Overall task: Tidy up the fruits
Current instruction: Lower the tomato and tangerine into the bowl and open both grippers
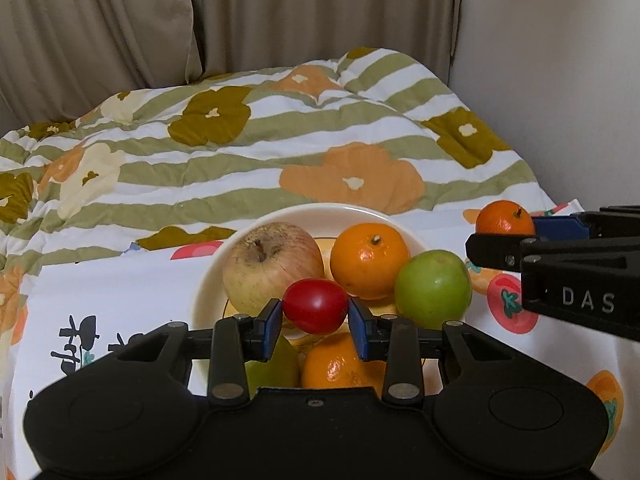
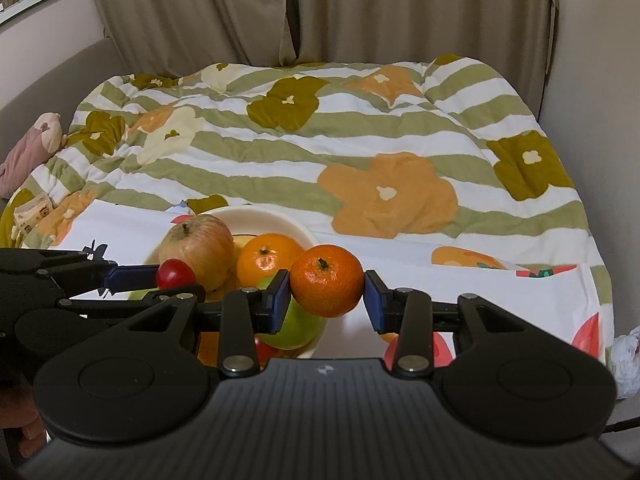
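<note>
Held a small red tomato [image 1: 315, 305] clamped in the left gripper [image 1: 314, 320] over the cream bowl [image 1: 208, 280] of fruit, at six o'clock of its apple [image 1: 272, 268], with a mandarin [image 2: 326, 280] pinched in the right gripper [image 2: 326, 300] at the bowl's three o'clock.

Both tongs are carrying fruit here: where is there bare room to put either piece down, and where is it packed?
Free: the white cloth left of the bowl, and the stretch right of it toward the printed tomatoes. The quilt behind is bare too. Crowded: the bowl itself, full with the apple, oranges and green fruit.
</note>
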Tool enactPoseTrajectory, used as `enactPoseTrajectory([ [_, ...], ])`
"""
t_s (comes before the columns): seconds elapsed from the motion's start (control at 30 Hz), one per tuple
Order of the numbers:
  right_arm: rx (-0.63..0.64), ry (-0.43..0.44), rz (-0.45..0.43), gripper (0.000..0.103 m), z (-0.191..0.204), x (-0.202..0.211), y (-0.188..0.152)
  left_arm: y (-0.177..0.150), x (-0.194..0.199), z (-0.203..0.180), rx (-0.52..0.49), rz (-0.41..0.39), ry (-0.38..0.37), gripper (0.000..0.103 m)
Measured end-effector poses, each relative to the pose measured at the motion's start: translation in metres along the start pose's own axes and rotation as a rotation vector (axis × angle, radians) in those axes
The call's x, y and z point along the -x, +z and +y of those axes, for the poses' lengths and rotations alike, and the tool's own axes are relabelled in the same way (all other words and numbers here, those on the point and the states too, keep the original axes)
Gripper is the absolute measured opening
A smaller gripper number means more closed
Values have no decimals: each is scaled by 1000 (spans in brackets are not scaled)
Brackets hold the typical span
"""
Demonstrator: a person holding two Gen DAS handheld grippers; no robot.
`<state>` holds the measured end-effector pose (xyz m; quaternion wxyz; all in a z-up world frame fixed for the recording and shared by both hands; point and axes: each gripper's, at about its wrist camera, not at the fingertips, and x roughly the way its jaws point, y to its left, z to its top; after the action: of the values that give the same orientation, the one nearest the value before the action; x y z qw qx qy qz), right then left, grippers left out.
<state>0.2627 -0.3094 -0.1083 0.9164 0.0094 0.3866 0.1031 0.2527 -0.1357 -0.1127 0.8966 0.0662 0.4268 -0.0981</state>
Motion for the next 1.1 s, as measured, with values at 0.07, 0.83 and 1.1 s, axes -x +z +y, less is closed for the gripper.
enactPoseTrajectory([
  [0.07,-2,1,0,54,-1,0,0,-1,2,0,-3,-8,9,62],
  [0.83,73,99,9,54,48,-13,12,-30,49,49,55,-56,106,93],
  [1.1,129,131,39,54,73,-33,3,-43,53,63,86,-41,138,96],
])
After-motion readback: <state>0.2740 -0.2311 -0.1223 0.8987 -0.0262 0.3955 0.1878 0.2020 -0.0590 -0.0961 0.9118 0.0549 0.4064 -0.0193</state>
